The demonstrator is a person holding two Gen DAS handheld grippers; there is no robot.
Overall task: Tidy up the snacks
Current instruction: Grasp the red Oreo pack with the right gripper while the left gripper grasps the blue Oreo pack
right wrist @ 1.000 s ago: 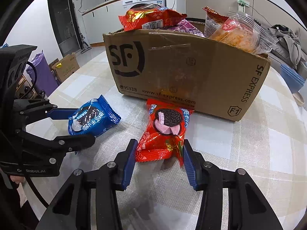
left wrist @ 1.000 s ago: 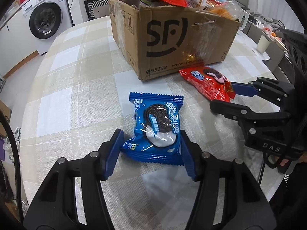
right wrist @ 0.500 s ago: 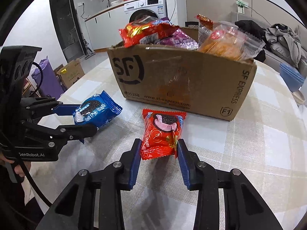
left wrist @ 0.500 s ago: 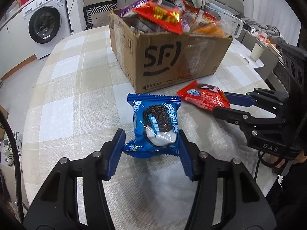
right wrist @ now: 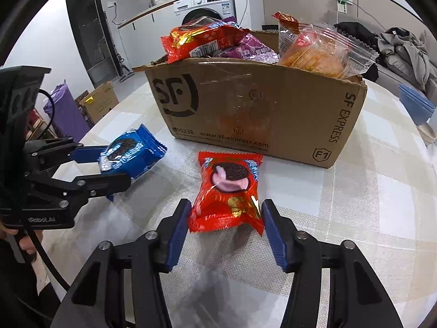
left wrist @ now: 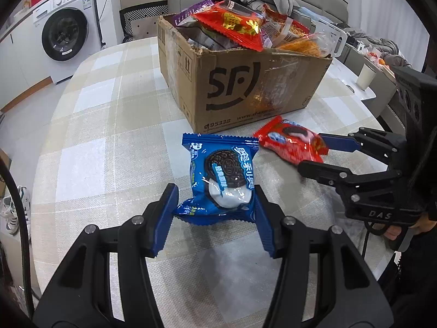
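Blue pads: I am holding the left gripper shut on the bottom edge of the blue cookie pack, and both pads are pressing its sides.
Red pack: I am holding the right gripper shut on the low end of the red cookie pack, pads touching both sides.
Height: both packs are hanging just above the checked tablecloth, near the front of the box.
Box: the cardboard box is sitting ahead of both grippers, already piled high with snack bags.
Doing it well: I am thinking each pack needs to go up over the rim first, one at a time, so the grippers are not bumping.
Watch out: a loose bag on top may be sliding off if I am pushing too hard.
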